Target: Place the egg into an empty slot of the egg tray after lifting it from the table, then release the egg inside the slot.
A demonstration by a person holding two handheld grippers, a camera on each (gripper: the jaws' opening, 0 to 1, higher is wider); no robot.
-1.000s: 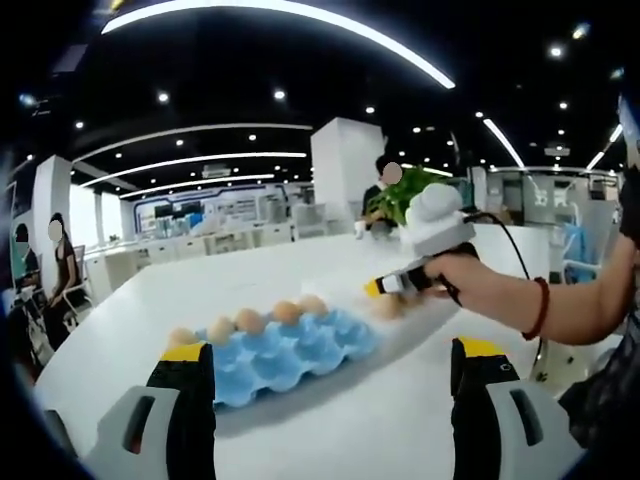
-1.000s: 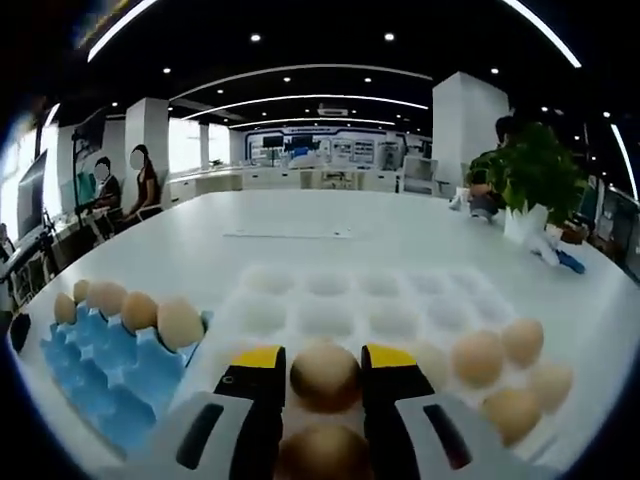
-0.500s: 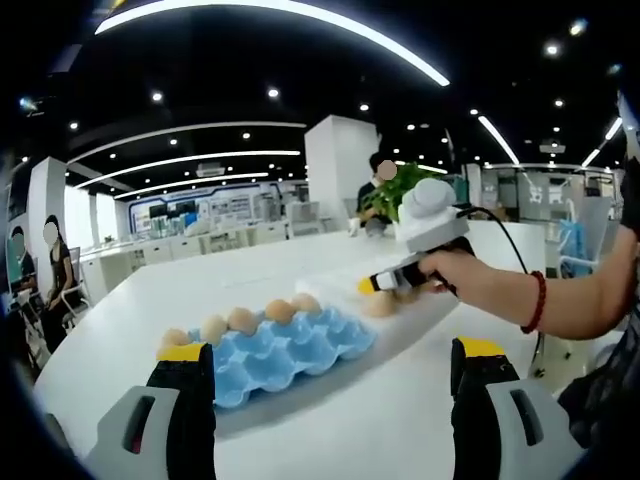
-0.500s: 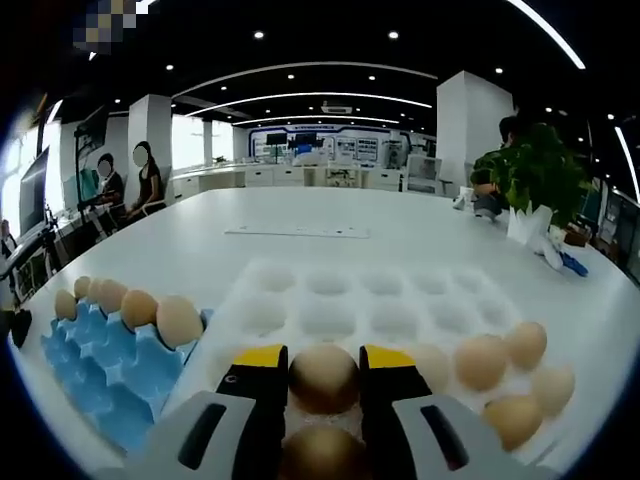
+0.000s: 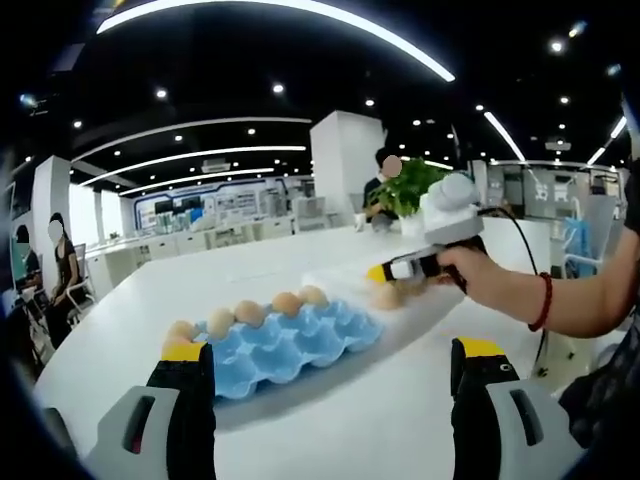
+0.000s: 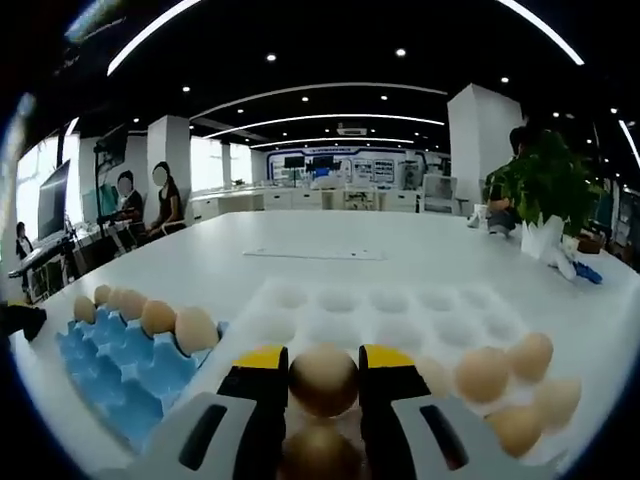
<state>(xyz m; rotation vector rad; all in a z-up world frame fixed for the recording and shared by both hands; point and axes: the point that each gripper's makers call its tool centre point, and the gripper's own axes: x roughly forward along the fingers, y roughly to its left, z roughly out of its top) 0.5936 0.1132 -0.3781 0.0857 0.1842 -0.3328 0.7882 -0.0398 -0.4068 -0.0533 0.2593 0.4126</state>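
Brown egg (image 6: 323, 379) in right gripper (image 6: 323, 372); no legible writing.

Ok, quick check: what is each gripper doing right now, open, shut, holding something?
Left gripper: open, jaws wide apart, nothing between them.
Right gripper: shut on a brown egg, held above the white tray.

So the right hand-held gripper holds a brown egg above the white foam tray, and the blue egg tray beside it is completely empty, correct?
Not quite. The right hand-held gripper does hold a brown egg above the white foam tray, but the blue egg tray has a row of eggs along one edge, as the right gripper view shows.
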